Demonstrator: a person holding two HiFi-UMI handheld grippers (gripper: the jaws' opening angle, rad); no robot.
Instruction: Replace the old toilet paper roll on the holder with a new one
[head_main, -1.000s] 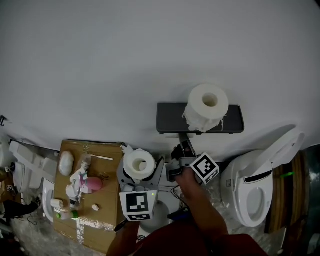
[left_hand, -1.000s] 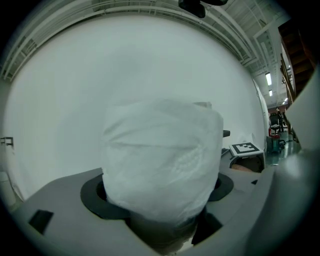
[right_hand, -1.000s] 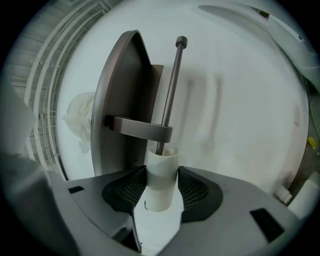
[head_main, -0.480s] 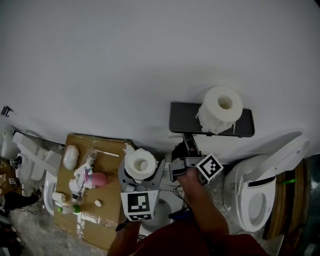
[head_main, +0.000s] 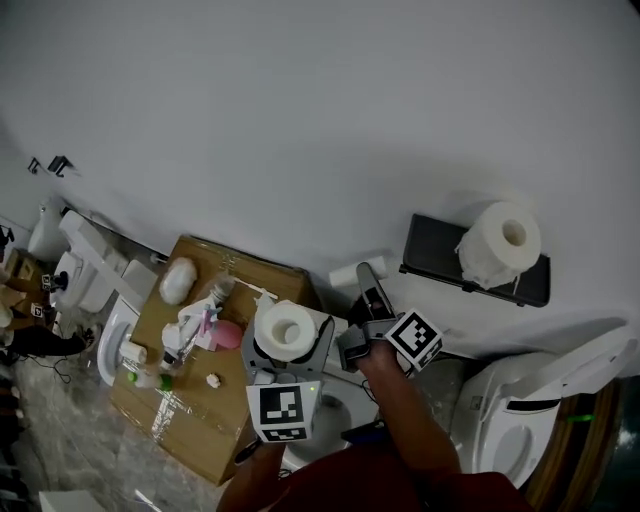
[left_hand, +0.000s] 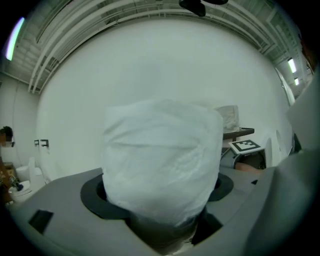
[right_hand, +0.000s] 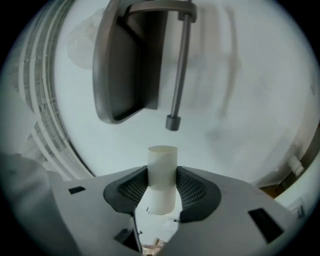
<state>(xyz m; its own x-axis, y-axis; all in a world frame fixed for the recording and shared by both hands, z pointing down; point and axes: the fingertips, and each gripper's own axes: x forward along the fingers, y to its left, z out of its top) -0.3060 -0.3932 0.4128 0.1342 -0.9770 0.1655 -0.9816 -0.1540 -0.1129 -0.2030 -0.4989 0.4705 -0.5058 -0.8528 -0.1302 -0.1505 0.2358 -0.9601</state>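
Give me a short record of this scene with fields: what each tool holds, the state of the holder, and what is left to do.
Left tool: shut on new roll, full and white
Right tool: jaws have just been closing, gripping the empty cardboard tube between them
Holder bar: bare
Holder shelf: spare roll stands on it
Left to do: probably slide the new roll onto the bar

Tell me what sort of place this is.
Most likely a bathroom, or a mock-up of one with a plain white wall. A toilet with its lid up stands at the right, and a dark wall-mounted paper holder carries a spare roll on its shelf top.
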